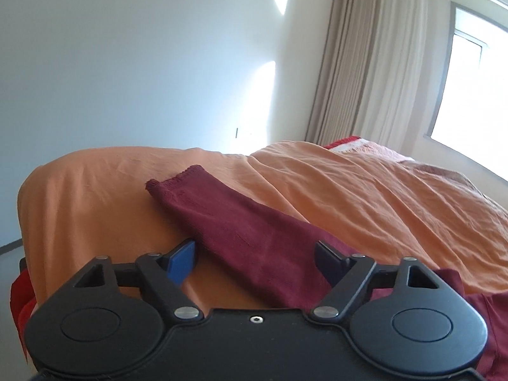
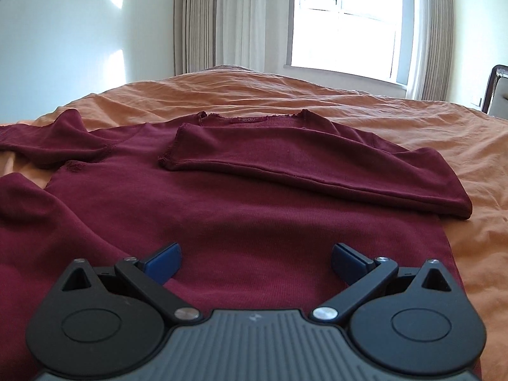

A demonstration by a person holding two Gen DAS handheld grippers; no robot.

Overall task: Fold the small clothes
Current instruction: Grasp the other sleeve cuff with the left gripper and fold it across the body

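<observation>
Bed: orange cover, wrinkled, filling the scene from near to far; curtains and a bright window stand beyond its far edge.
Maroon top: lies spread flat on the bed, neckline at the far end, body running toward the near edge under the right tool.
Right sleeve: already folded across the chest, its cuff pointing left, lying on the body just near of the neckline.
Left sleeve: not yet folded; in the left wrist view it stretches out over the orange cover, cuff at the far end.
Left gripper: tongs wide apart, holding nothing, the sleeve passing between them close to the shoulder end.
Right gripper: tongs wide apart, empty, low above the near part of the body.
Step in hand: probably the second sleeve fold, one side being done.
Next move: I judge the left tongs must reach the far cuff, close on it, and carry it right across the chest onto the other sleeve; the right could pin the body so the knit does not drag.
</observation>
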